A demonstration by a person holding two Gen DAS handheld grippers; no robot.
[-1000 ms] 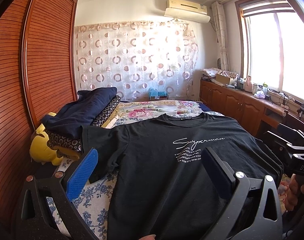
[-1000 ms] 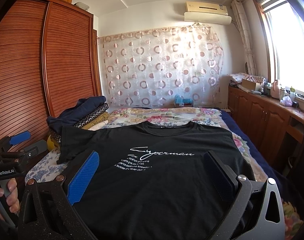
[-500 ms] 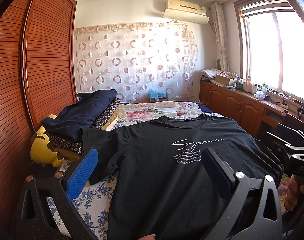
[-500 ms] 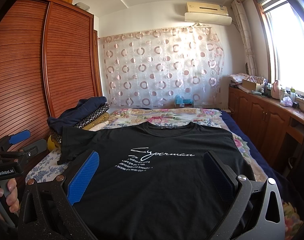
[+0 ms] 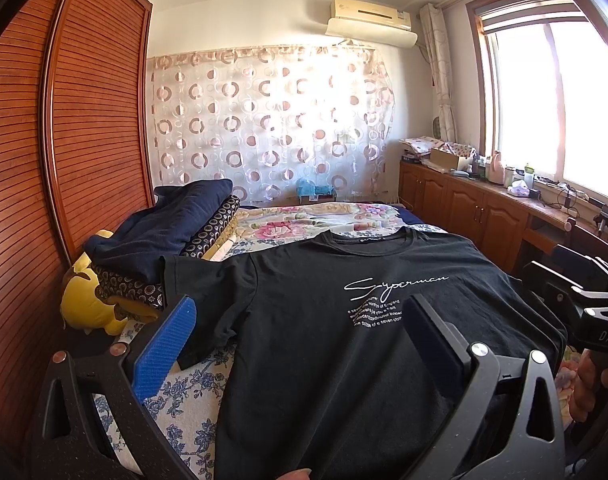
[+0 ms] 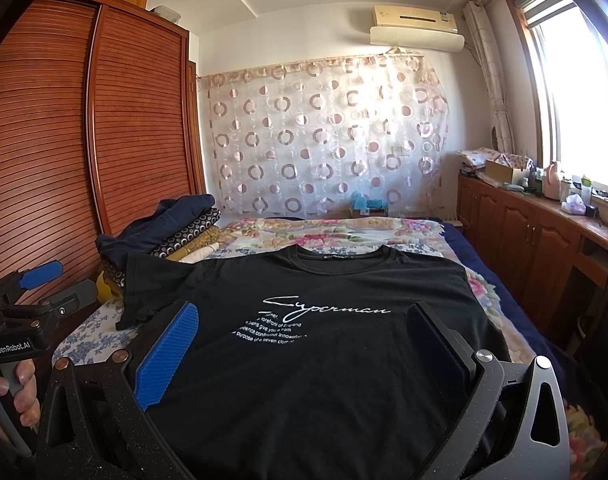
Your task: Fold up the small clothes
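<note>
A black T-shirt [image 5: 328, 344] with white "Superman" lettering lies flat, front up, on the floral bed [image 5: 295, 224], collar away from me. It also shows in the right wrist view [image 6: 324, 344]. My left gripper [image 5: 299, 320] is open and empty, hovering over the shirt's lower left part. My right gripper [image 6: 304, 328] is open and empty over the shirt's lower middle. Each gripper shows at the edge of the other's view, held in a hand.
A pile of folded dark clothes [image 5: 163, 232] and a yellow plush toy [image 5: 87, 300] lie at the bed's left by the wooden wardrobe [image 5: 63, 160]. Wooden cabinets [image 5: 484, 208] with clutter run along the right under the window.
Both views have tilted up slightly. The shirt lies as before and both grippers stay open.
</note>
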